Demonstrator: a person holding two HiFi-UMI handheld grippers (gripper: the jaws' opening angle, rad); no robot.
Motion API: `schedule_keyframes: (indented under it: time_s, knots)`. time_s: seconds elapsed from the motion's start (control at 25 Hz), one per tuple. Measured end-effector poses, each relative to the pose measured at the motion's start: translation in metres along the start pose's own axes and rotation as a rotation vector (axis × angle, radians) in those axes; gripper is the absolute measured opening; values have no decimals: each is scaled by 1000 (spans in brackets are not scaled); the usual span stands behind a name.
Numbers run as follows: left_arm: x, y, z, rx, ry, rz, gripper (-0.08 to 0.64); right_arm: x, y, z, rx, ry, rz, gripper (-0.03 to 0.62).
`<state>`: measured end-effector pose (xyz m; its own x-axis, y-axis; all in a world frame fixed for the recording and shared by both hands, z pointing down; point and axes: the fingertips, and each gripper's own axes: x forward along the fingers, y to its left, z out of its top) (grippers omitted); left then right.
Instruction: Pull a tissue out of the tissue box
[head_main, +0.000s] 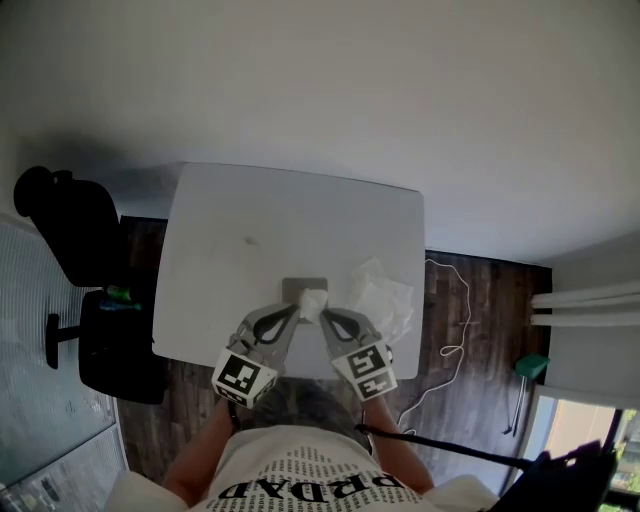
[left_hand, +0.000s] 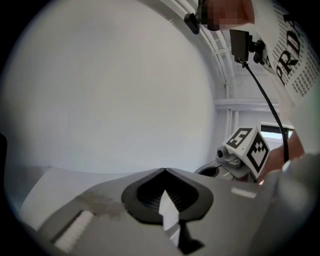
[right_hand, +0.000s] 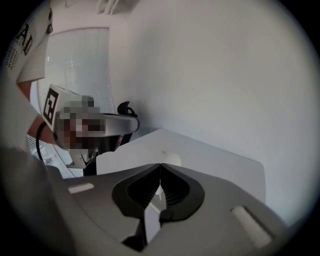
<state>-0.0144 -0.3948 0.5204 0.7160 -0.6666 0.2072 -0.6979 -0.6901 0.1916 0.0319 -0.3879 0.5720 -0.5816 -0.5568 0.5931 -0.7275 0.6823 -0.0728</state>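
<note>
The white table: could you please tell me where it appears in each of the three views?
Head view: the white table fills the middle, seen from above.
Left gripper view: a pale wedge at lower left, beyond the jaws.
Right gripper view: a slab from centre to right, beyond the jaws.
Shared landmark: the person's printed shirt, at the bottom, upper right and upper left.

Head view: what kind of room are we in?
Likely an office or home workroom, though I can't be sure. There's a white table, a black office chair to its left, and dark wood flooring.
</note>
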Motion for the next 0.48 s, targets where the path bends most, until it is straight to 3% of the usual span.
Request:
schedule_keyframes:
  time_s: [0.48]
  knots:
    - [-7,-7,29,58,-29,-4,8,-26,7,29,-10,-65,10,11]
